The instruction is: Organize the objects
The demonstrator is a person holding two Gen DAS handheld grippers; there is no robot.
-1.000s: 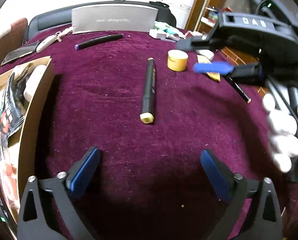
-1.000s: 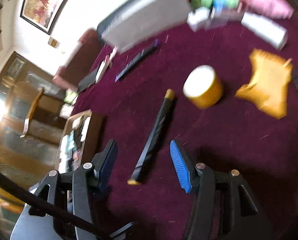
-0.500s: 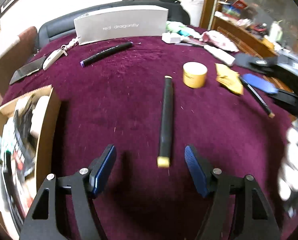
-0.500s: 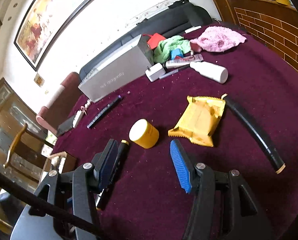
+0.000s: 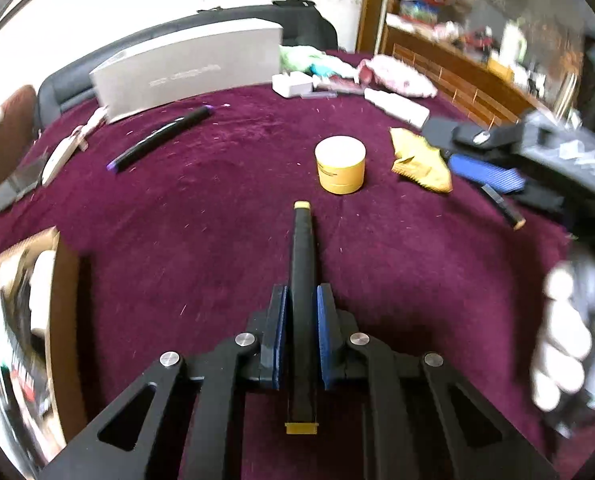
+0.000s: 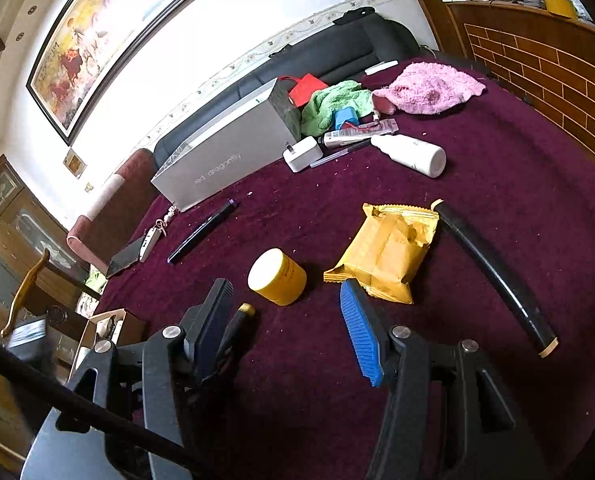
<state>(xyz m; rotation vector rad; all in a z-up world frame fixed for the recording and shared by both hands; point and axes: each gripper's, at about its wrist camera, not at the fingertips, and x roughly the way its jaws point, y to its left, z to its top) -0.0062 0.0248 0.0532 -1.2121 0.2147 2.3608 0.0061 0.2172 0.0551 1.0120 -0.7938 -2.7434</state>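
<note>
Left tongs (image 5: 301,332) clamped on black marker (image 5: 302,264), right tongs (image 6: 287,320) apart

"red dragonfly" on grey box (image 6: 225,160)

Jar (image 5: 340,164) left of packet (image 5: 419,160)

The left hand-held gripper (image 5: 301,336), wide open a second ago, has clamped shut on the black marker (image 5: 303,280). The right hand-held gripper (image 6: 287,330) has swung off that marker toward the yellow jar (image 6: 277,277) ahead.
</note>
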